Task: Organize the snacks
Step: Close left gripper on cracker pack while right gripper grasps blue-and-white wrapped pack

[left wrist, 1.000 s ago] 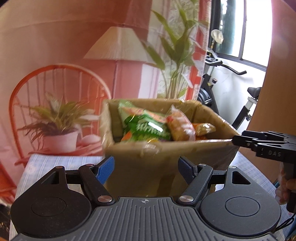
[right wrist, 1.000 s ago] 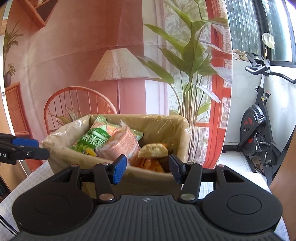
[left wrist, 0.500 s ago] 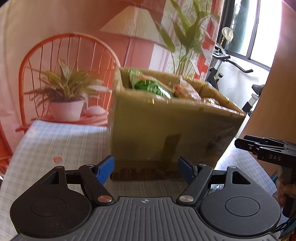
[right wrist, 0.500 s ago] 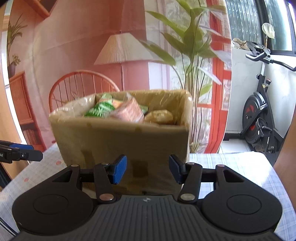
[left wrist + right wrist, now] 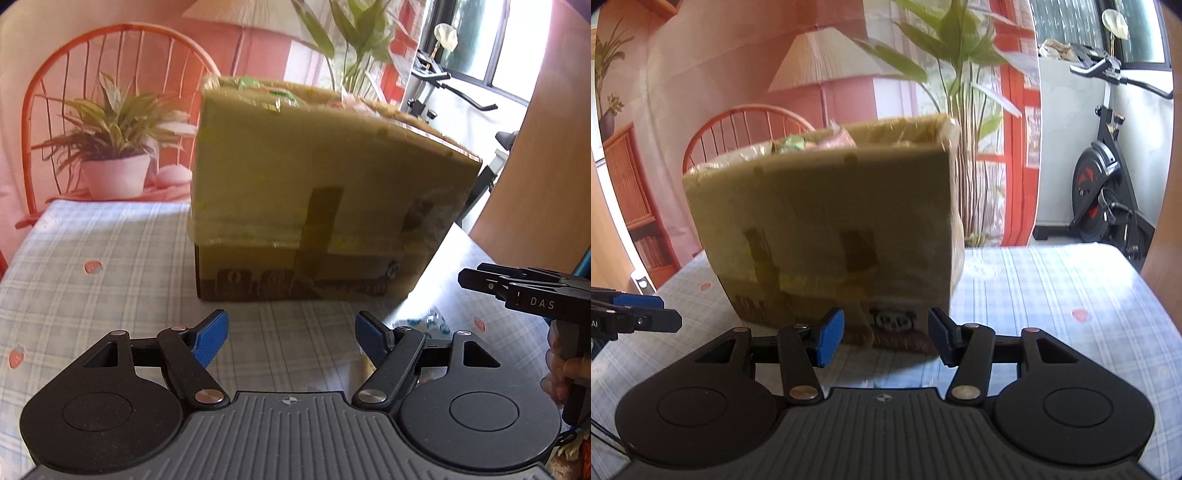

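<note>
Fingers (image 5: pixel 212 334) of the left gripper (image 5: pixel 291 336), tipped with blue pads, stand well apart with nothing between them, hovering over bare checked cloth on the desk (image 5: pixel 92 258). Straight ahead at twelve o'clock stands a tall cardboard box (image 5: pixel 317 192), wrapped in clear film, resting on the desk; snack packets (image 5: pixel 266 88) just peep over its top rim. At three o'clock in this view the right gripper (image 5: pixel 517 284) pokes in from the edge, with part of a hand (image 5: pixel 563 373) on its handle. Seen from its own camera, the right gripper's fingers (image 5: pixel 829 341) are also parted, though less widely, and empty; the box fills the middle distance at twelve o'clock, near their tips. Behind the desk hangs a printed backdrop (image 5: pixel 738 66), and an exercise bike (image 5: pixel 1104 184) stands at two o'clock.
</note>
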A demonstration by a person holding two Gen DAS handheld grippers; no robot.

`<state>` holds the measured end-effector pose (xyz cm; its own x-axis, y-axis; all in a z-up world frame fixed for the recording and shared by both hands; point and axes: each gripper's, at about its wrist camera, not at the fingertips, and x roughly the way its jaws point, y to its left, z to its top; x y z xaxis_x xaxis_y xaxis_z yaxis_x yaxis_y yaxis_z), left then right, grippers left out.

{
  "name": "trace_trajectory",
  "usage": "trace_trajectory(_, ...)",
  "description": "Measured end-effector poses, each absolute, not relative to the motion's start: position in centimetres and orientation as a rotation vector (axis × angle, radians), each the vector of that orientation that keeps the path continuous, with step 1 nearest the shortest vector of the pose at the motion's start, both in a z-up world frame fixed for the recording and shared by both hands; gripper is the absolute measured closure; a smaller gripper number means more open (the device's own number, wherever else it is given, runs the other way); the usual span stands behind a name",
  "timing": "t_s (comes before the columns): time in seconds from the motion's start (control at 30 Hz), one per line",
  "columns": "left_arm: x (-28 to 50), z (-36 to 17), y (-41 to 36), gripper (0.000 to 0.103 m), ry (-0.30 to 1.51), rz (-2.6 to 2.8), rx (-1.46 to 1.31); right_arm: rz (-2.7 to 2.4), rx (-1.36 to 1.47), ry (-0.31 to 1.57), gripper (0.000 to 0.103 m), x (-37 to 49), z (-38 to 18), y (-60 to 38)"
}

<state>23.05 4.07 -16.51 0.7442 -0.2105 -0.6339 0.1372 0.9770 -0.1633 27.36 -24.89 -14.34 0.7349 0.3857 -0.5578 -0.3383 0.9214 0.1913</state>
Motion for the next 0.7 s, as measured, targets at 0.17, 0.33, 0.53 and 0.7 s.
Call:
trace_trajectory(0.17,23.0,-17.9,3.7,0.025,0.741,-0.203,-0.094,0.389,0.1,0.667,0.049,27.0,-16.1,-25.3)
trace_trajectory(0.33,23.4,-19.2,3.3,0.025,0.786,-0.227,-0.107,0.391,0.115,0.701,0.049,26.8,-17.5,-25.3)
trace_trajectory(0.53,24.1,-21.0,1.1,0.025,0.846,-0.297,-0.119,0.4,0.103,0.728,0.049,26.4,-18.6,-24.9)
trace_trajectory(0.7,25.0,-22.2,-1.9,0.025,0.882,-0.372,-0.084,0.388,0.113,0.74,0.049,26.3,-19.1,-25.1)
